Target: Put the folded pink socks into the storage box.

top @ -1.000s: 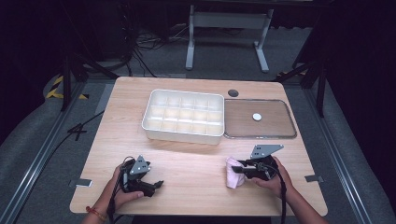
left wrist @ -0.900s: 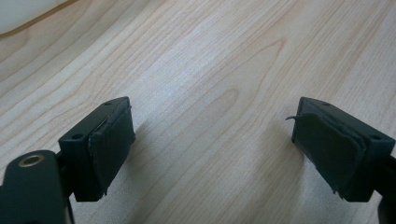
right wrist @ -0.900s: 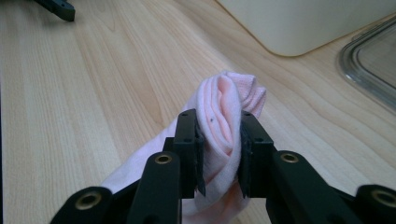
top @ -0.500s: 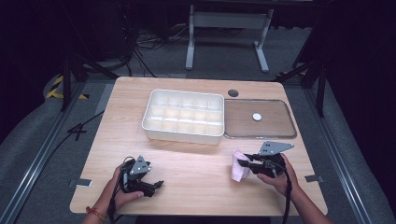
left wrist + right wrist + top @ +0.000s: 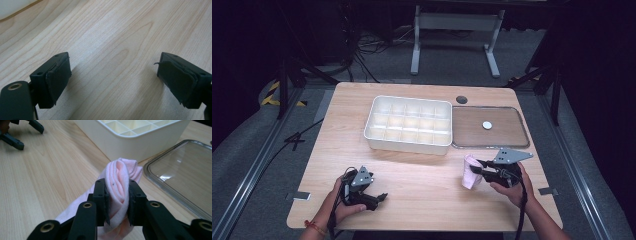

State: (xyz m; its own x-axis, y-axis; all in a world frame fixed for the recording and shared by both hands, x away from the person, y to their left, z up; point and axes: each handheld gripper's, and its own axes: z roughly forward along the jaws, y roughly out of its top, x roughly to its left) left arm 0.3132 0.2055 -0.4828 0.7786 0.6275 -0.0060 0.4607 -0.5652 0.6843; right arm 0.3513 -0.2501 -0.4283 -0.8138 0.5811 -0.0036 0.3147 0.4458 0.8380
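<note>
On the counter (image 5: pixel 422 175), the divided tray (image 5: pixel 408 123) and the clear lid (image 5: pixel 502 134) beside it sit as they did a second ago. The right claw (image 5: pixel 117 195), clamped on the bunched pink cloth (image 5: pixel 121 178), has carried it a little rightward toward the lid, so placing looks close. The left claw (image 5: pixel 113 77) rests wide and empty. The cloth's lower end is hidden by the jaws.

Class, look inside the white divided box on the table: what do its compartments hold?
The white divided box shows rows of compartments, and every floor visible from the high view looks bare. In the right gripper view its near wall hides most compartment floors. The pink cloth is outside it.
</note>
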